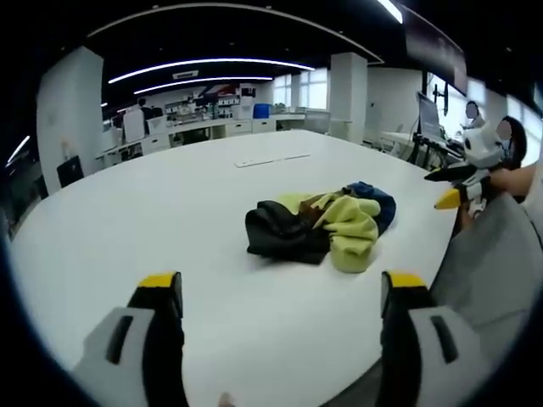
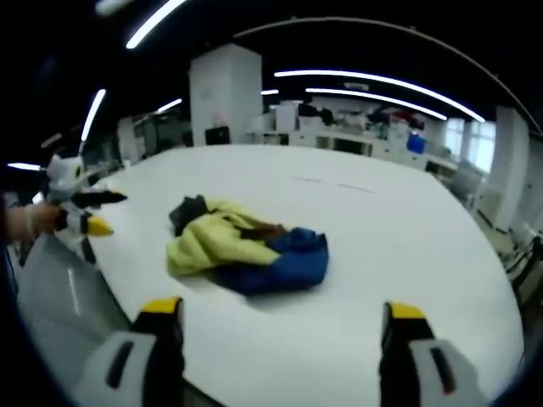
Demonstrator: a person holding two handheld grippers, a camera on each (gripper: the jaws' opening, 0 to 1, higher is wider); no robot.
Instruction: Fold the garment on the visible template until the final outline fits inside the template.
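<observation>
A crumpled garment in black, pale yellow, brown and blue lies bunched on the big white table; in the right gripper view the same garment lies mid-table. My left gripper stands open near the table's edge, well short of the cloth, nothing between its jaws. Open too is my right gripper, also short of the garment. The right gripper comes into the left gripper view from the right, and the left gripper into the right gripper view from the left. I cannot make out a template outline.
A thin pale strip lies far across the table. Desks, monitors, pillars and seated people fill the office behind. A grey sleeve shows at the right edge of the left gripper view.
</observation>
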